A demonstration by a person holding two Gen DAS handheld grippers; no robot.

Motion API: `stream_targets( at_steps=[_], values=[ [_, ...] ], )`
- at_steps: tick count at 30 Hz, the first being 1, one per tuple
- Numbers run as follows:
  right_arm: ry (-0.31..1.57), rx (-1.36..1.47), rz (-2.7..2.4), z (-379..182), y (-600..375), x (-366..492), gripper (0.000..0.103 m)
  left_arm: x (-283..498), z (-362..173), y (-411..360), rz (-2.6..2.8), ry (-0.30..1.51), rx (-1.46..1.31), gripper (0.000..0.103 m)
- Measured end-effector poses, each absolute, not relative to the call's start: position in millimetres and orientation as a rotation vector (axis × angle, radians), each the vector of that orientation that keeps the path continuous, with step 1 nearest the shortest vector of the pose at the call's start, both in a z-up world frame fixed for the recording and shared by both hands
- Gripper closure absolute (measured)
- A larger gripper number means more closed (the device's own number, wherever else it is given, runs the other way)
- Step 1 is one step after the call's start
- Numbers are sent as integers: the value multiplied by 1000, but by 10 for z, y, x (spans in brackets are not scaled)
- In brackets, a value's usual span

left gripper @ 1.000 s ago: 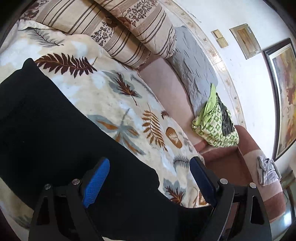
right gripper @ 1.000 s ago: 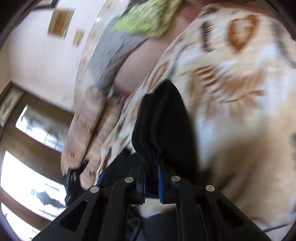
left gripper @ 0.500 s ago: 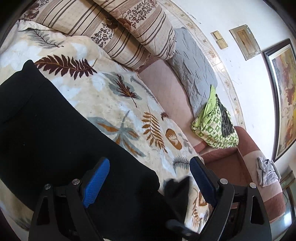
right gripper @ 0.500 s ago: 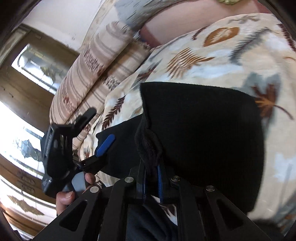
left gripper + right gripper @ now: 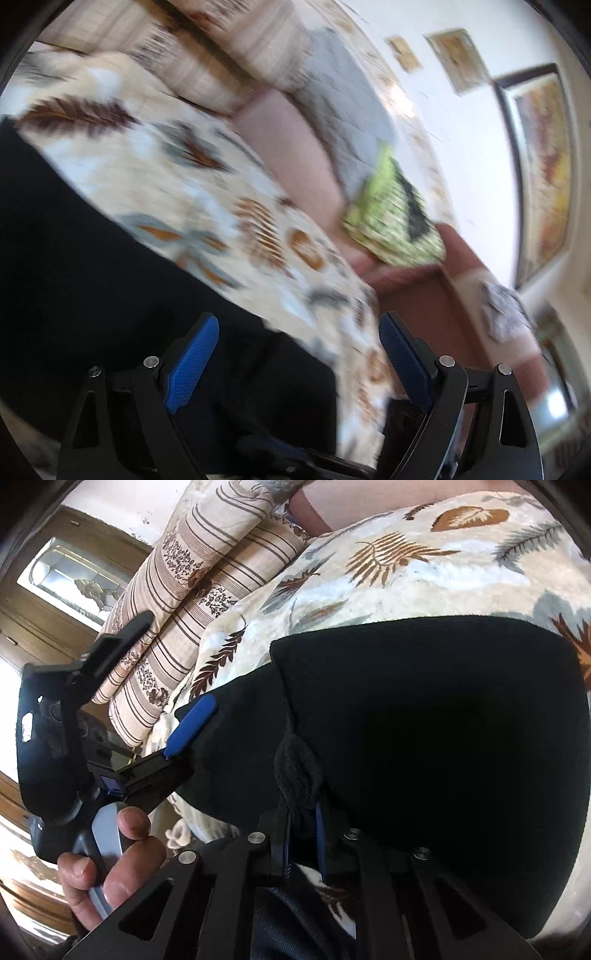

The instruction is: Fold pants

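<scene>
Pants [image 5: 424, 738], black, soft and limp, lie doubled over on the leaf-print bed cover [image 5: 424, 572]; right gripper [image 5: 303, 834] jaws opening off a bunched hem edge between them, left gripper [image 5: 299, 365] spread empty; grab thick edges, not mid-fabric.

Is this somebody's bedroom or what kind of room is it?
Probably a bedroom or sitting room in a home. There is a leaf-print blanket spread on a bed or couch, striped pillows piled at one end, and framed pictures on the white wall.
</scene>
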State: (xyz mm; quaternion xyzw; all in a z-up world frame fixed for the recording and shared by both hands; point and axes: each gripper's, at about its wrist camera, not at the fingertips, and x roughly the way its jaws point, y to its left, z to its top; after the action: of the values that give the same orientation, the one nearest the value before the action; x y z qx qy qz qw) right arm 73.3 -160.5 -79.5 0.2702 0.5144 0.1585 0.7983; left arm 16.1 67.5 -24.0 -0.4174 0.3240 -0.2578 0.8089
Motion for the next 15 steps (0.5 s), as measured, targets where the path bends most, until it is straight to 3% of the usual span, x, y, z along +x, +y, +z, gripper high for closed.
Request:
stream_targets(
  at_steps=[2, 7, 11, 13, 15],
  values=[
    [1121, 623, 377, -730, -1621, 696, 65, 185, -193, 631, -653, 670, -895, 14],
    [1078, 519, 425, -191, -1962, 311, 63, 439, -318, 433, -793, 777, -936, 13],
    [935, 78, 402, 137, -2306, 87, 57, 681, -543, 282, -668, 975, -881, 15],
    [914, -89, 407, 65, -2395, 100, 56, 787, -679, 329, -566, 1036, -905, 29],
    [926, -191, 439, -40, -2393, 189, 56, 814, -677, 344, -550, 1038, -898, 31]
  ],
)
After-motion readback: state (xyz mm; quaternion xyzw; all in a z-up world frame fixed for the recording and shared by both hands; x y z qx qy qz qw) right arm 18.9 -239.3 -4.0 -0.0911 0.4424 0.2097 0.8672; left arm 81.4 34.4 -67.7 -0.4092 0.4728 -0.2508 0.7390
